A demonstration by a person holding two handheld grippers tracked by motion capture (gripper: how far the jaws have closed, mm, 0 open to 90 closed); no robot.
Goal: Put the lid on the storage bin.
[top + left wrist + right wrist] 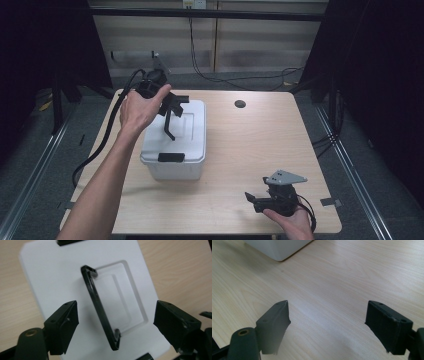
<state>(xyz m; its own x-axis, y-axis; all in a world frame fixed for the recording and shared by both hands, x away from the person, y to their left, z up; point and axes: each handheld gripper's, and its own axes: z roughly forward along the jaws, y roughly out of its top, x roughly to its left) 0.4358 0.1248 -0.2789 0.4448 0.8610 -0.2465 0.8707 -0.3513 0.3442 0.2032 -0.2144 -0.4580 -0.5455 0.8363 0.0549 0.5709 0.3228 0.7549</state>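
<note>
A white lidded box (pixel 175 150) stands on the left half of the wooden table (pixel 250 145). Its thin black handle (pixel 169 125) is raised upright above the lid's recess. My left gripper (pixel 176 106) hovers over the lid, open. In the left gripper view the handle (pixel 100 310) stands between the two spread jaws, touching neither, with the white lid (pixel 45 277) behind it. My right gripper (pixel 257 192) sits low near the table's front right, open with nothing between its jaws. The right gripper view looks past that gripper (pixel 328 305) at bare wood and a corner of the box (pixel 277 248).
A black latch (pixel 171 157) clips the lid at the box's near side. A round cable hole (pixel 240 104) lies at the table's back middle. The left gripper's thick cable (pixel 100 145) trails off the table's left edge. Dark curtains flank the table.
</note>
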